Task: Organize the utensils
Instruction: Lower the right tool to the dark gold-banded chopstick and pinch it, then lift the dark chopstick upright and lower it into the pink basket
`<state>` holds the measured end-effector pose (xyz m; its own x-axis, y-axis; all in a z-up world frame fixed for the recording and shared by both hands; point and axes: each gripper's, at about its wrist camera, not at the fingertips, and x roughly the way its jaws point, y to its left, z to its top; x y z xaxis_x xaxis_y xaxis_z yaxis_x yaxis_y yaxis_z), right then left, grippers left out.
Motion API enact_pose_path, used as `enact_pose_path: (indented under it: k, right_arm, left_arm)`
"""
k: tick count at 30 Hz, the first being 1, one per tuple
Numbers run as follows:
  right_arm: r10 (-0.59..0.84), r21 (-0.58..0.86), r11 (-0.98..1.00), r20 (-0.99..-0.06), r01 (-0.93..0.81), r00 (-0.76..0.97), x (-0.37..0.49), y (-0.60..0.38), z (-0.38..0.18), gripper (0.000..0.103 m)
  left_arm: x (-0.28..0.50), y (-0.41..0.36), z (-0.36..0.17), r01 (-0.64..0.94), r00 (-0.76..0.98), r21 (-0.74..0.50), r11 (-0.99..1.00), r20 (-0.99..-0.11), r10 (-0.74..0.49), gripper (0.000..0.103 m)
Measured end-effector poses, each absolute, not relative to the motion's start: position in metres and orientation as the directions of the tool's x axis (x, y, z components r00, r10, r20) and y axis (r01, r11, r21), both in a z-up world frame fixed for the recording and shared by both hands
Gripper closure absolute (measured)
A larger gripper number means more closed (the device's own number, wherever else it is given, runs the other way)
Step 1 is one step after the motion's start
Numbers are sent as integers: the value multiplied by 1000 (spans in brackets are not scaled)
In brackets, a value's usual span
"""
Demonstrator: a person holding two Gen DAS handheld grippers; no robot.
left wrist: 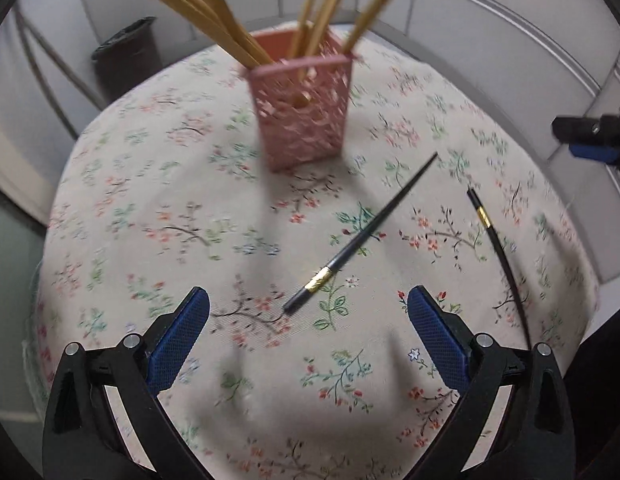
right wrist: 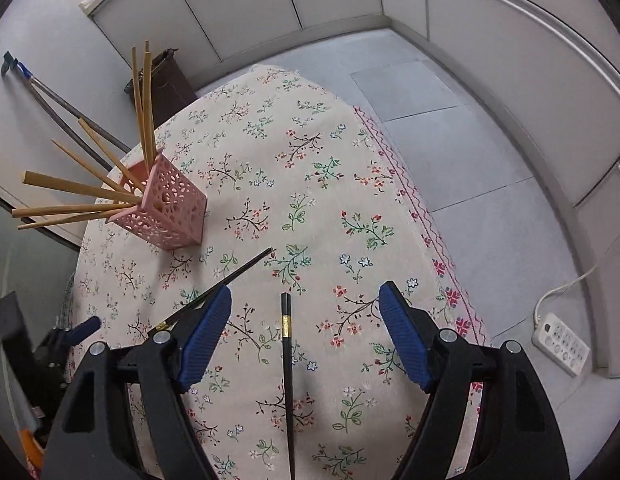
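Grey floor tiles [right wrist: 449, 92] and pale panelled walls surround a round desk [right wrist: 349, 92] draped in a cream cloth printed with small flowers. Near the desk's far left edge in the right wrist view stands a pink lattice-cut holder [right wrist: 166, 210], square-sided, with a fan of light wooden chopsticks [right wrist: 144, 104] leaning out of it. Two slim black chopsticks, each with a gold band, lie flat on the cloth, well apart from the holder. One black chopstick [right wrist: 286, 360] lies between the fingers of the right gripper [right wrist: 305, 334], whose ribbed blue pads stand wide, touching nothing. The other black chopstick [left wrist: 361, 232] lies slantwise just ahead of the left gripper [left wrist: 308, 334], its butt end near the gap between the fingers; those jaws also gape wide and empty.
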<state>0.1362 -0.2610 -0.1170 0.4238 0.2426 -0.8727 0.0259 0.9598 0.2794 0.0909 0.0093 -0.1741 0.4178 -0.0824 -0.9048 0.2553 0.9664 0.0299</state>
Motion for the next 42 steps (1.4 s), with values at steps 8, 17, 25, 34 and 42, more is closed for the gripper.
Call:
enact_pose_path:
  k: [8, 17, 25, 34, 42]
  right_arm:
    - [232, 259, 965, -924, 50, 302, 139, -265, -150, 28]
    - [146, 132, 988, -964, -76, 224, 148, -218, -194, 28]
    - [73, 37, 988, -968, -151, 239, 143, -189, -208, 80]
    - [270, 243, 962, -911, -124, 313, 118, -214, -169, 96]
    - [424, 358, 904, -684, -233, 594, 62, -225, -67, 96]
  left_arm:
    - [118, 2, -214, 317, 405, 26, 948, -908, -111, 34]
    - [75, -11, -197, 425, 368, 109, 899, -928, -61, 97]
    - [13, -4, -110, 415, 537, 125, 901, -833, -132, 97]
    - [-38, 25, -34, 284, 715, 35, 958, -674, -187, 97]
    - [-45, 48, -4, 212, 761, -84, 974, -610, -218, 97]
